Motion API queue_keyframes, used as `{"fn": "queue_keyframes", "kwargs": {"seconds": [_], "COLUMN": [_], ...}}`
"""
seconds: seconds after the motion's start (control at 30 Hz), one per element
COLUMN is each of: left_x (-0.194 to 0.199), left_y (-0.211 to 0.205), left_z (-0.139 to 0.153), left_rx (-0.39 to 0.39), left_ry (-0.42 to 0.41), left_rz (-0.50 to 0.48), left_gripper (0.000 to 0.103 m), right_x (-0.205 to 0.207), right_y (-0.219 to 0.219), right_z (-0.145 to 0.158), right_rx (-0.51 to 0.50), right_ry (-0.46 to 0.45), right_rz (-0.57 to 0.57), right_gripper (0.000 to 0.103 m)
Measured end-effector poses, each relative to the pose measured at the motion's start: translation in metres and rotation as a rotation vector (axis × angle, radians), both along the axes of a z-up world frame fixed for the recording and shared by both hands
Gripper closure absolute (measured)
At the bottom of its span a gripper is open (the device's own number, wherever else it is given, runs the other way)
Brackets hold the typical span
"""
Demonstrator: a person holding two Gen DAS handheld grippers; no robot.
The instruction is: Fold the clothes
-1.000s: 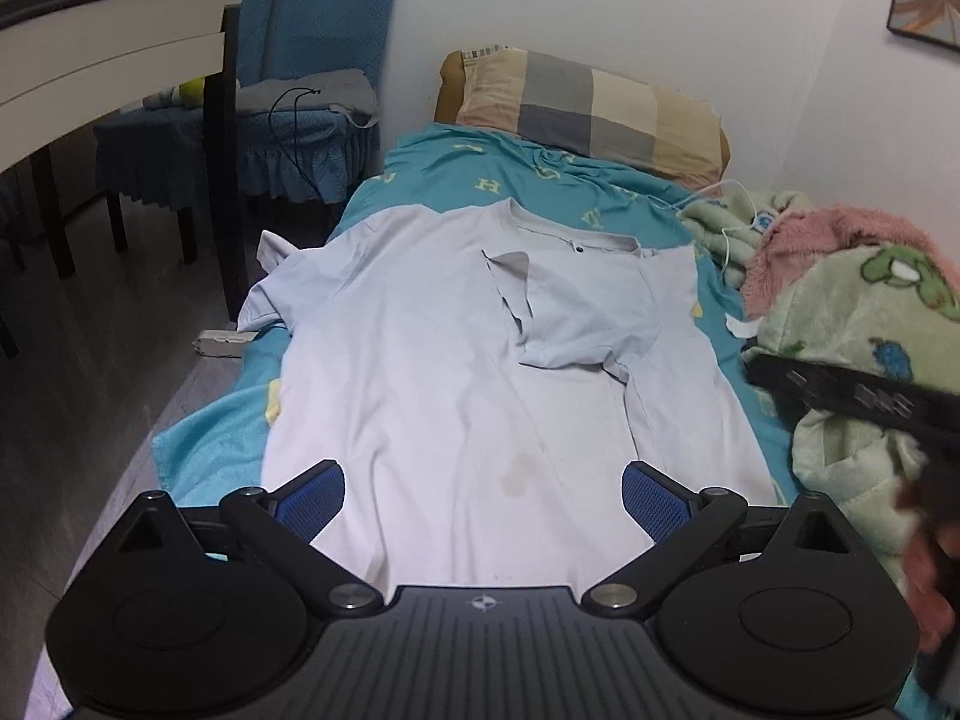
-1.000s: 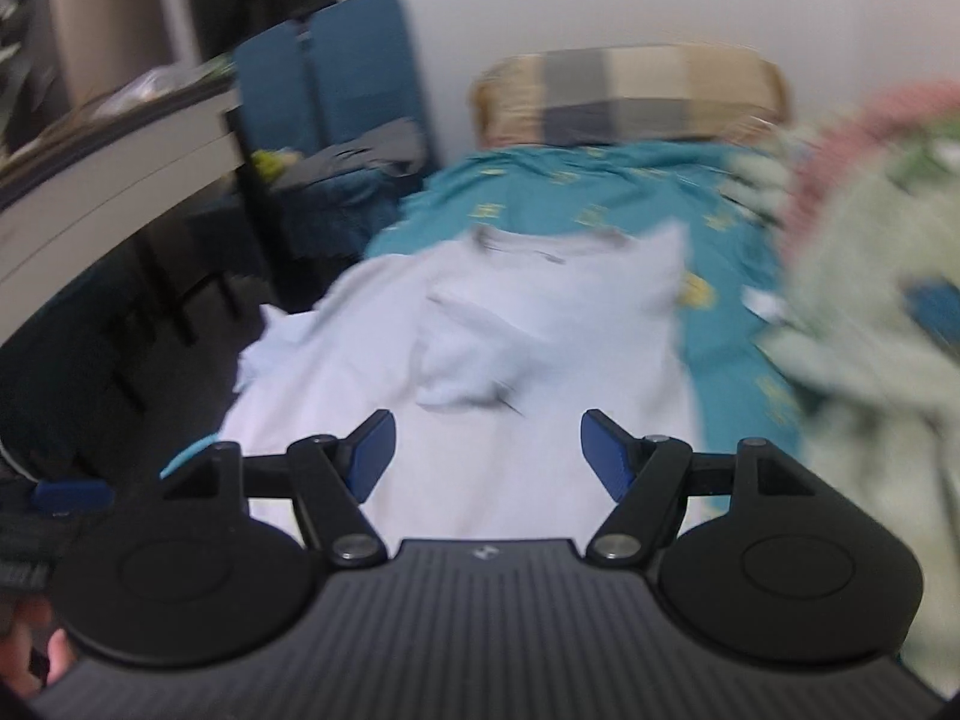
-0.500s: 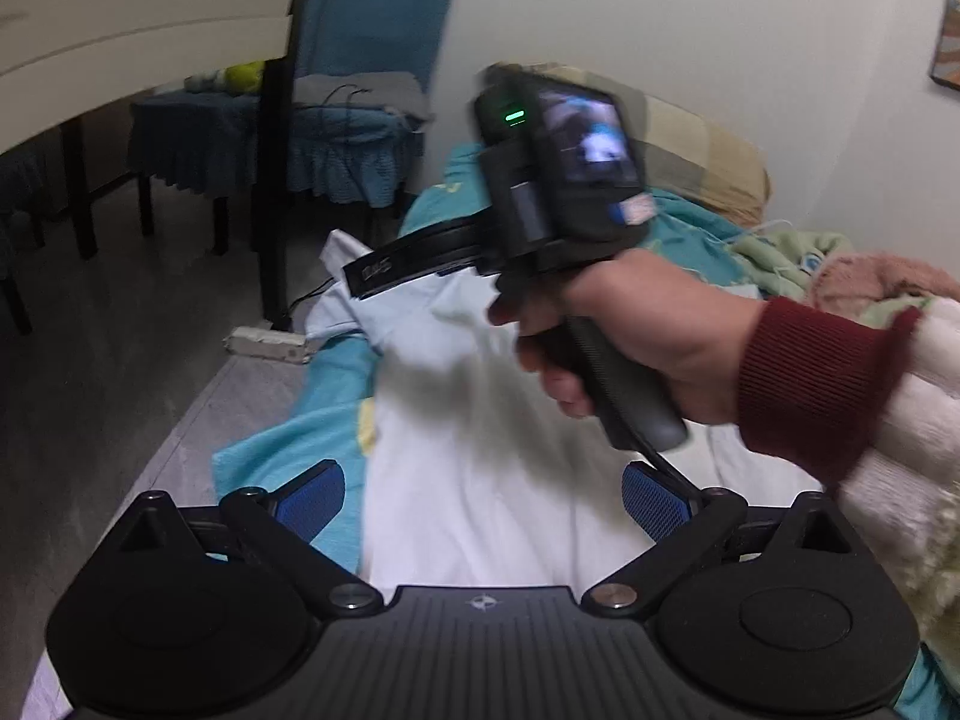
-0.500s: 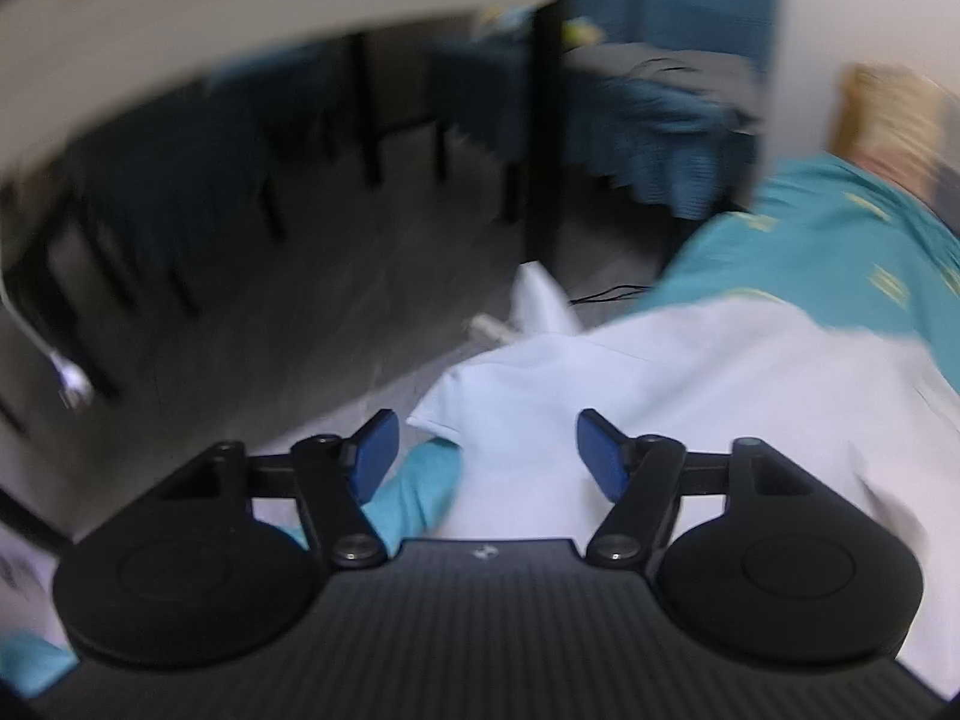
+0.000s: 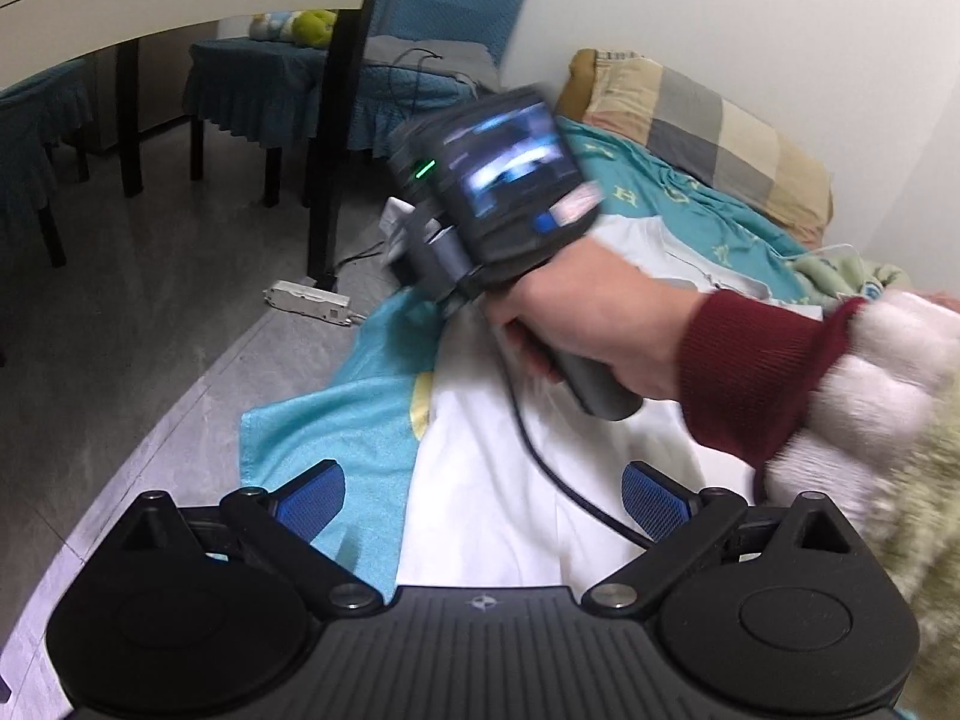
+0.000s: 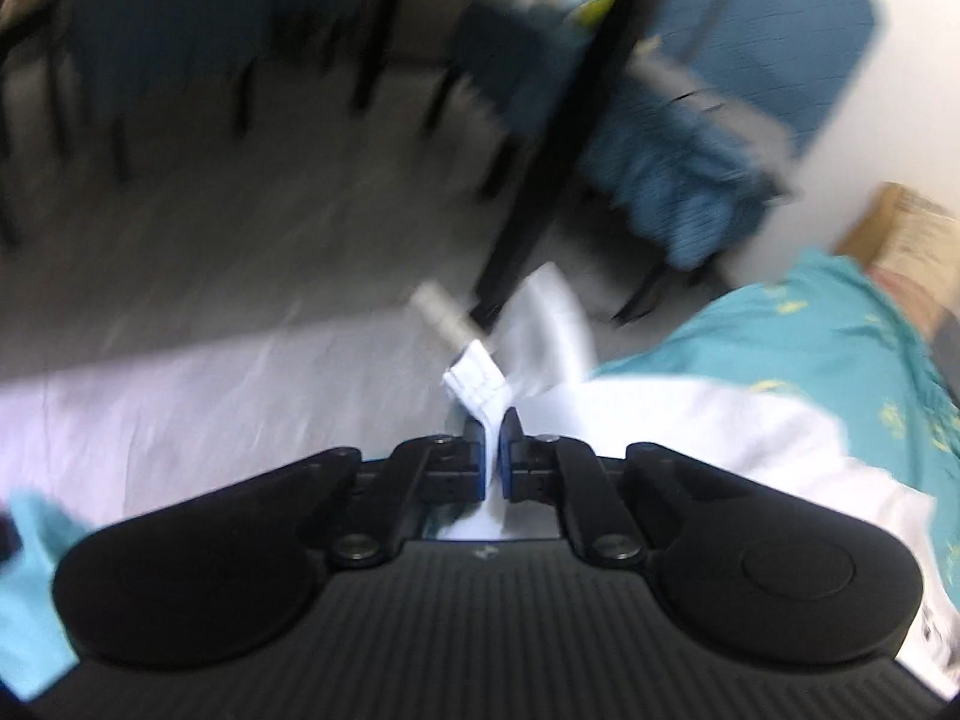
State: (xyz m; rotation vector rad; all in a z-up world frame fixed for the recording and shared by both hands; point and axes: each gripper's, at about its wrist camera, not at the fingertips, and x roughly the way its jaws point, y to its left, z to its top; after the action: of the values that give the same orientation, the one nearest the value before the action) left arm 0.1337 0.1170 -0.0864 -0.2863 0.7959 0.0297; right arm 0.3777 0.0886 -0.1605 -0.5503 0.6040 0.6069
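A pale white T-shirt [image 5: 498,480] lies spread on a teal bed sheet [image 5: 336,420]. My left gripper [image 5: 483,495] hovers open over the shirt's lower hem, its blue pads wide apart. In the left wrist view a hand in a red cuff holds the right gripper's body [image 5: 498,180] over the shirt's left side. In the right wrist view, my right gripper [image 6: 492,441] is shut on a bunched white fold of the T-shirt [image 6: 690,426] at the sleeve [image 6: 480,384] on the bed's left edge. That view is blurred by motion.
A checked pillow [image 5: 708,126] lies at the head of the bed against the white wall. A fluffy green blanket [image 5: 918,510] is piled on the right. Left of the bed are grey floor, a power strip [image 5: 309,300], a black table leg [image 5: 333,120] and blue-covered chairs [image 5: 276,84].
The right gripper swung from the shirt's middle to its left sleeve and shut on the cloth. The left gripper stayed open over the hem, shifting a little leftward.
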Motion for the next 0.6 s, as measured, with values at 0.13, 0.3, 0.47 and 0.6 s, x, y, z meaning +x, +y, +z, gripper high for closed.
{"fn": "queue_keyframes", "kwargs": {"seconds": [0.13,0.3,0.47,0.6], "left_x": [-0.003,-0.008,-0.011,-0.011], "left_y": [-0.005,-0.027,-0.06,-0.084], "left_z": [0.002,0.005,0.007,0.005], "left_rx": [0.002,0.028,0.092,0.131], "left_ry": [-0.037,-0.086,-0.131,-0.14], "left_rz": [0.027,-0.016,-0.123,-0.209], "left_gripper": [0.003,0.003,0.002,0.002], "right_x": [-0.013,-0.038,-0.063,-0.08], "right_y": [-0.059,-0.151,-0.244,-0.293], "right_z": [0.023,0.02,0.017,0.013], "right_rx": [0.178,0.361,0.543,0.653], "right_ry": [-0.013,0.037,0.087,0.129], "right_rz": [-0.19,-0.462,-0.735,-0.8], "right_gripper": [0.098,0.098,0.098,0.096]}}
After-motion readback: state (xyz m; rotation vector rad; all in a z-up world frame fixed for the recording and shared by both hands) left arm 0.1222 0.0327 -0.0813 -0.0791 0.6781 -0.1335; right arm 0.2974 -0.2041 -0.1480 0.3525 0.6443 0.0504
